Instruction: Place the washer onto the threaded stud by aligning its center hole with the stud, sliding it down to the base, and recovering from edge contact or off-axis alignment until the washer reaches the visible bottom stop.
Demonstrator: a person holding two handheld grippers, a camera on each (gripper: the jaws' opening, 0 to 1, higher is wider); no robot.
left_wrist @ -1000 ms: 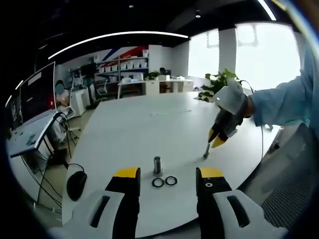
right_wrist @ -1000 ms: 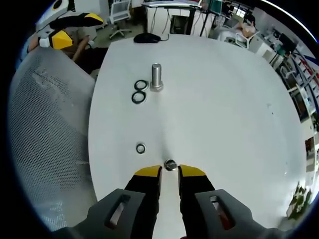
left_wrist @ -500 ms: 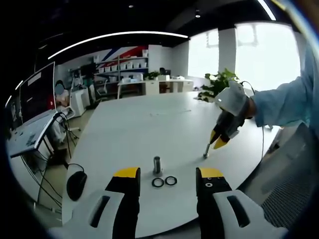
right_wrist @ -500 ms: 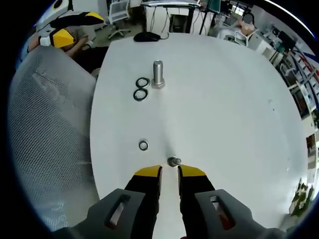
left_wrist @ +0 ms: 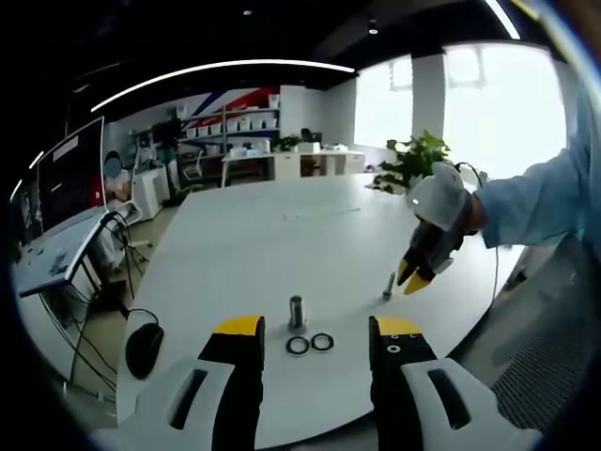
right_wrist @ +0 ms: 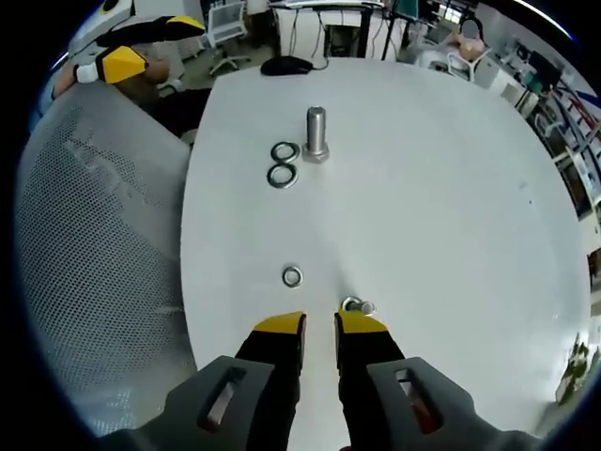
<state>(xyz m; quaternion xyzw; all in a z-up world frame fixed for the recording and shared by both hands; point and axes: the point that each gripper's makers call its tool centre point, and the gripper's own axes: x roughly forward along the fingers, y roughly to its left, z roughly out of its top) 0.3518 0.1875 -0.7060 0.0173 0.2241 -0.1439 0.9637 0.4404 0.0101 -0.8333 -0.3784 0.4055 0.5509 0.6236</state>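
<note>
We have just drawn the right tool [right_wrist: 319, 324] back and aside from the small threaded stud [right_wrist: 357, 306]: a second ago the stud stood straight ahead between our yellow tips, and now it sits just off the right jaw's tip. In the left gripper view the right tool [left_wrist: 414, 277] hangs beside the stud [left_wrist: 388, 287], clear of it. Its jaws stand narrow with nothing visible between them.

The small washer [right_wrist: 292, 276] lies flat on the white bench [right_wrist: 441, 216], near the stud but apart from it — not yet threaded on. We judge the placement still undone, and the retreat reads as a reset before going for the washer.

Further off stands a larger bolt [right_wrist: 315, 133] with two rings [right_wrist: 281, 163] just beside it; the left gripper view shows them ahead of the left tool [left_wrist: 315, 331], whose jaws stand wide and empty.

The next move calls for a careful pinch on the washer's edge — a thin, flat thing that may skid on the smooth bench.
</note>
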